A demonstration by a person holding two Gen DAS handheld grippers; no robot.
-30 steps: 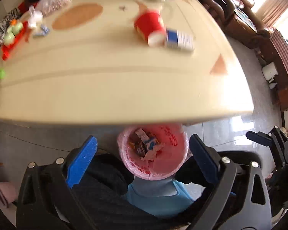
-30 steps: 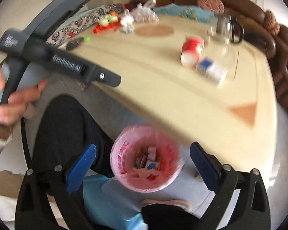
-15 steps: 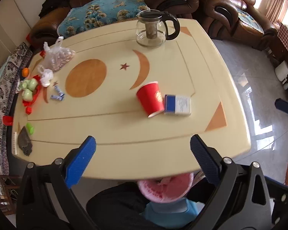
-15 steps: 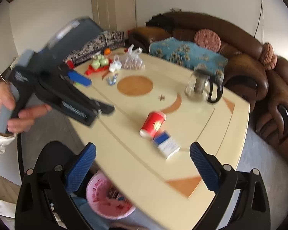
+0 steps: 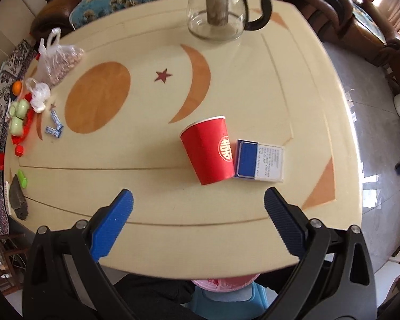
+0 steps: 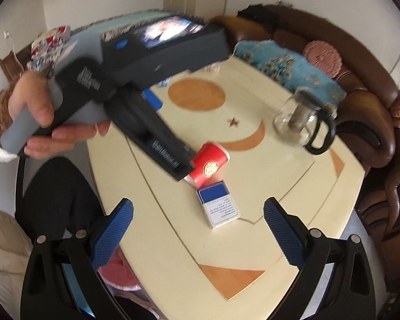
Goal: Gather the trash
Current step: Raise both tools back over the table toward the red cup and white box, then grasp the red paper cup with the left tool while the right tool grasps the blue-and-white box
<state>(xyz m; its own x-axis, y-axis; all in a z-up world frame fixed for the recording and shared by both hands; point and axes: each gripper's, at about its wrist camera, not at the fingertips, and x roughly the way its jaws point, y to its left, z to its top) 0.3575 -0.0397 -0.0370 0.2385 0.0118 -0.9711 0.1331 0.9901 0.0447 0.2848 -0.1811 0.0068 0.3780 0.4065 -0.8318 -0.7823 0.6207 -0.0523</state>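
**Cup and packet wait near the tabletop's near right corner**

The left gripper (image 5: 198, 202) hovers wide open and empty, facing the tipped red paper cup (image 5: 209, 150): probably light and crushable, best pinched gently across its sides. Touching its right, the blue-and-white packet (image 5: 260, 160) looks stiff; grip its long edges. The right gripper (image 6: 198, 214) is also wide and empty. The cream tabletop (image 5: 146, 186) looks smooth, with brown sofas beyond.

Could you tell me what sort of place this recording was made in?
Most likely a home living room. A brown leather sofa with cushions wraps around a cream coffee table with inlaid sun, moon and star shapes, and a glass teapot stands on it near a tipped red paper cup.
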